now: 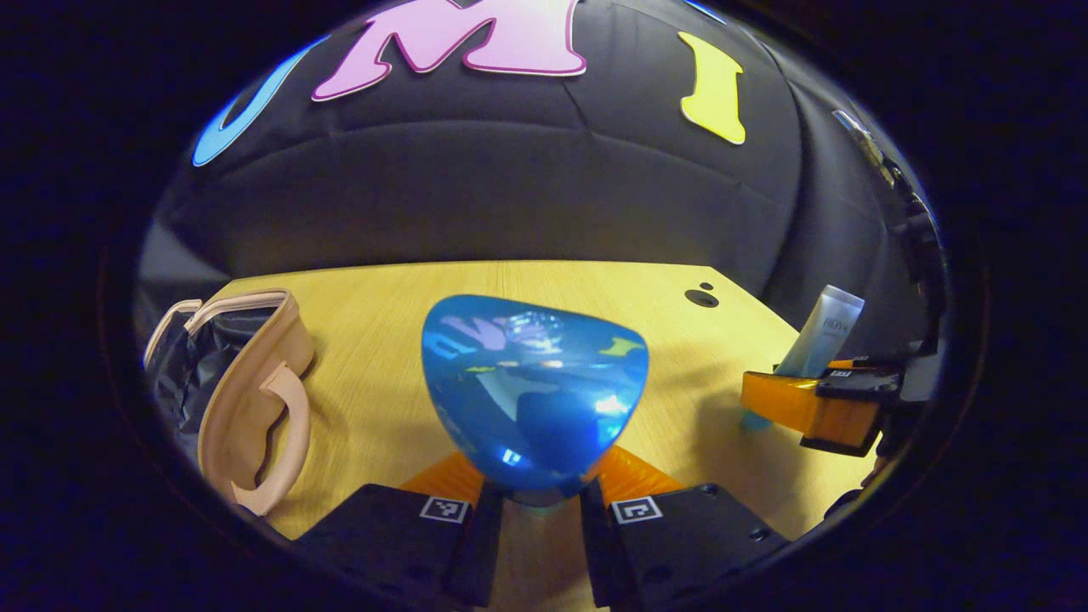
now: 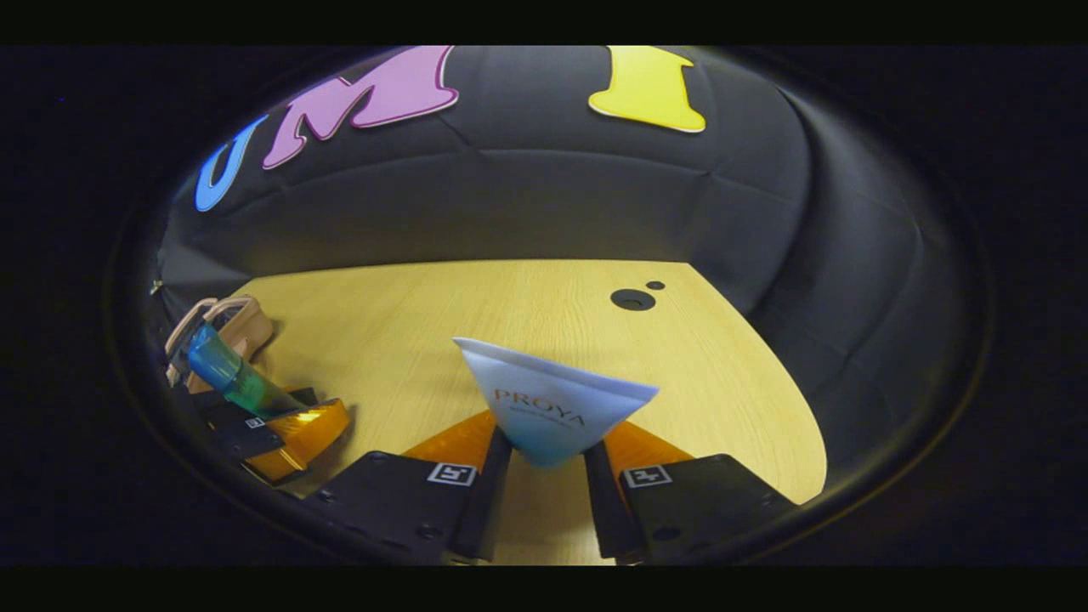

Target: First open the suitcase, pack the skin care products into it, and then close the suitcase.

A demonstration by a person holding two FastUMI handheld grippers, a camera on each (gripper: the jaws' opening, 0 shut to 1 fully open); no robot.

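In the left gripper view my left gripper (image 1: 539, 501) is shut on a glossy blue tube (image 1: 534, 391) that stands up between its fingers above the table. The open beige suitcase (image 1: 246, 399) with dark lining lies at the left edge of the table. My right gripper (image 1: 837, 408) shows at the far right, holding a pale tube (image 1: 823, 331). In the right gripper view my right gripper (image 2: 548, 476) is shut on that white-to-blue tube (image 2: 552, 404). The left gripper (image 2: 280, 433) with the blue tube (image 2: 225, 370) is at the left, in front of the suitcase (image 2: 234, 327).
The wooden table (image 1: 552, 285) has a round dark hole (image 1: 701, 297) and a smaller one near its far right corner. Black booth cloth rises behind and to the right of the table.
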